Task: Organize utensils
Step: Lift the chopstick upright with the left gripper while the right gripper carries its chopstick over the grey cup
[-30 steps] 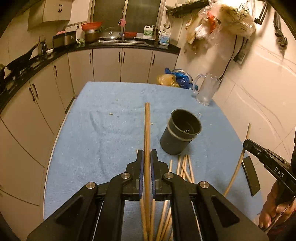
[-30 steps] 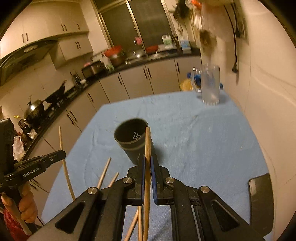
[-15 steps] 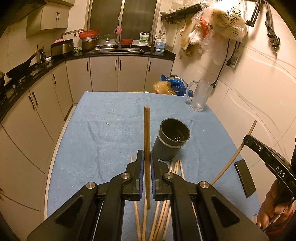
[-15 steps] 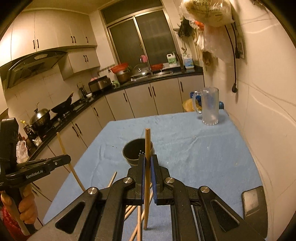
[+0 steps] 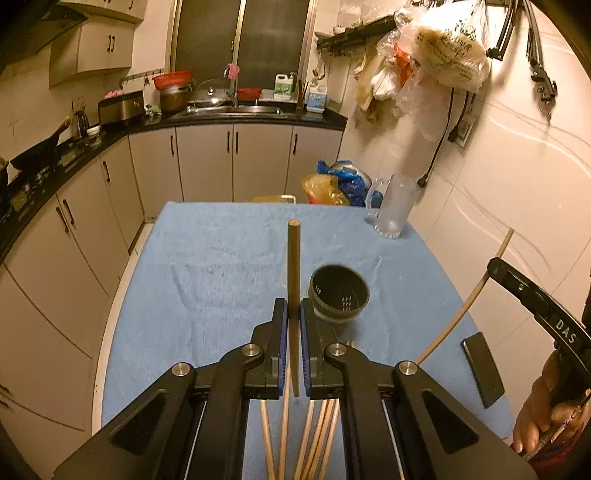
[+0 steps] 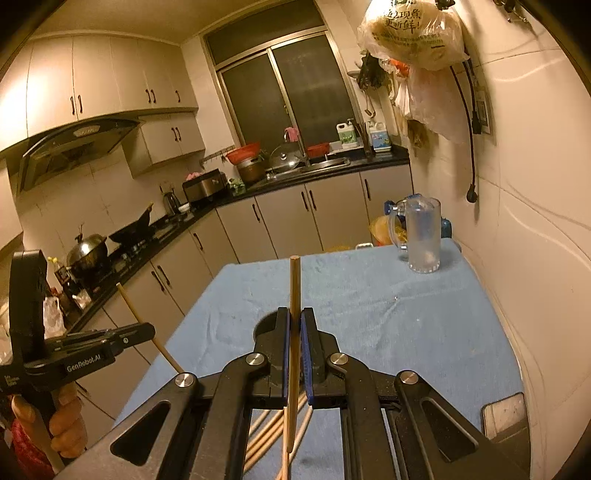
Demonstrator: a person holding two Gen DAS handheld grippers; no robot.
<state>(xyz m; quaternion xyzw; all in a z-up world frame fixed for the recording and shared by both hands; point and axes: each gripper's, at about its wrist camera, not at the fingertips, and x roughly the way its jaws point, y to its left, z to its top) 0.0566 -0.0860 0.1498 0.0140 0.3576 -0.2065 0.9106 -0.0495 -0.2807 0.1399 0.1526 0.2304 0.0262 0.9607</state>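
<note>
Blue-clothed table (image 5: 207, 258) carried a dark cup (image 5: 339, 295); left claw (image 5: 293, 314) and right claw (image 6: 294, 325) each clamped one chopstick, loose chopsticks (image 5: 321, 435) at 6 o'clock of cup.

A blue cloth (image 5: 229, 266) covered the table. A clear glass mug (image 5: 395, 206) stood at its far right corner, near the wall, and a dark flat slab, possibly a phone (image 5: 482, 369), lay at the near right edge. Behind the table sat blue and yellow bags (image 5: 338, 182). Plastic bags (image 6: 413, 33) hung on the wall, and a wok (image 6: 135, 230) rested on the stove.
</note>
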